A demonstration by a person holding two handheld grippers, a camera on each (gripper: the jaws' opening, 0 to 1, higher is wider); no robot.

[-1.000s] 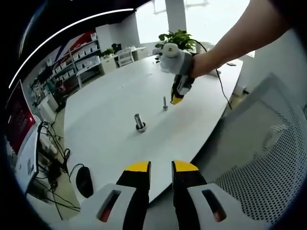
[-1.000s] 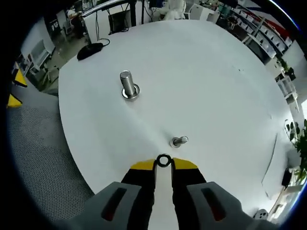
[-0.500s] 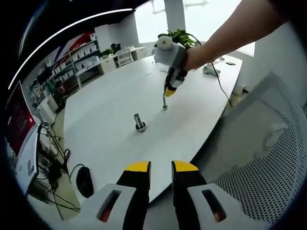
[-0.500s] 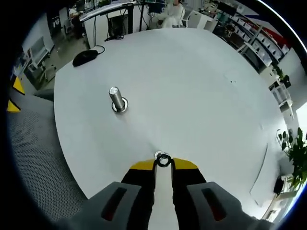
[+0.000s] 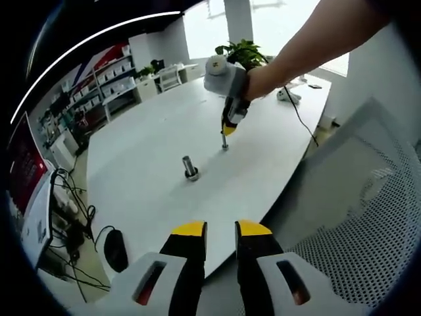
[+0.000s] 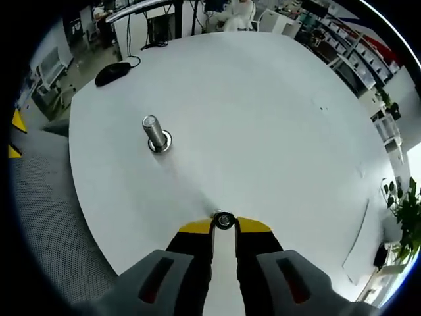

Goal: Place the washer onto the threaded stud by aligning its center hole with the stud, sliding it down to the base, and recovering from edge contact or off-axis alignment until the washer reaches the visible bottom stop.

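A small steel washer (image 6: 224, 220) is pinched between the yellow tips of my right gripper (image 6: 224, 224). It hangs right over the short threaded stud, which is almost hidden beneath it. In the left gripper view my right gripper (image 5: 227, 126) points down, its tips just above that short stud (image 5: 225, 142) on the white round table (image 5: 145, 151). A taller stud (image 6: 155, 131) with a washer at its base stands to the left. My left gripper (image 5: 222, 230) hovers off the table's near edge, its jaws a narrow gap apart with nothing between them.
A black mouse (image 5: 115, 249) and cables lie on a lower desk at the left. A white mesh chair (image 5: 368, 217) stands at the right. A potted plant (image 5: 245, 51) sits at the table's far side. A person (image 6: 231, 14) sits beyond the table.
My right gripper has carried the washer left and down until it sits over the short stud, which has slipped from sight under it. The left gripper has stayed still.
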